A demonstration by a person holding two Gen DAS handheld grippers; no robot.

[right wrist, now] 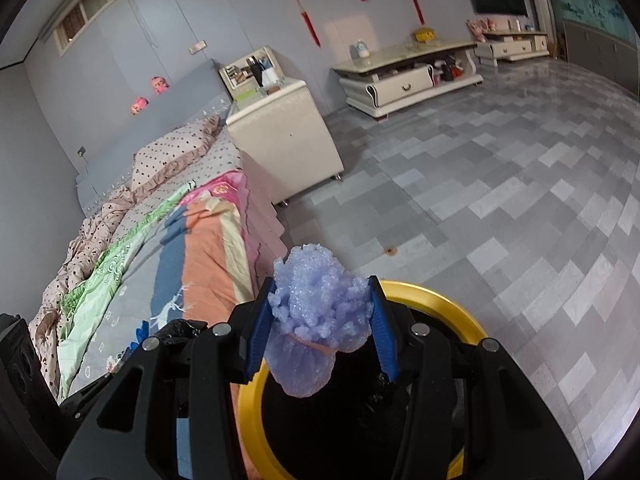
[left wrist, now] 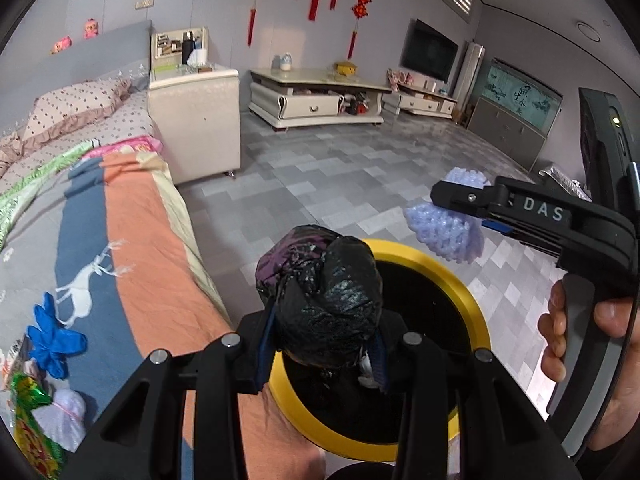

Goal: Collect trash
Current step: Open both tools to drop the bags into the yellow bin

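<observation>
The black crumpled bag point(left wrist: 328, 296) sits clenched between the pads of your left claw point(left wrist: 326, 344), and it hangs right above the mouth of the yellow-rimmed bin point(left wrist: 472, 304), so a release here should let it fall inside, I judge. Your right claw point(right wrist: 320, 320) is grasping the purple foam net point(right wrist: 316, 312), squeezed between its blue pads point(right wrist: 256, 332); in the left wrist view this net point(left wrist: 444, 224) floats at about 2 o'clock from the bin, just beyond the rim, so I think it needs to come a little more over the opening before you let go. You hold both pieces high probably because the bin stands on the floor point(left wrist: 340, 168) just beside the bed point(left wrist: 152, 248). On the bed, at 9 o'clock from the bin, more trash waits: a blue glove point(left wrist: 52, 340), a green and red wrapper point(left wrist: 28, 420) and a pale foam net point(left wrist: 66, 416). So the collecting looks only partly done.
</observation>
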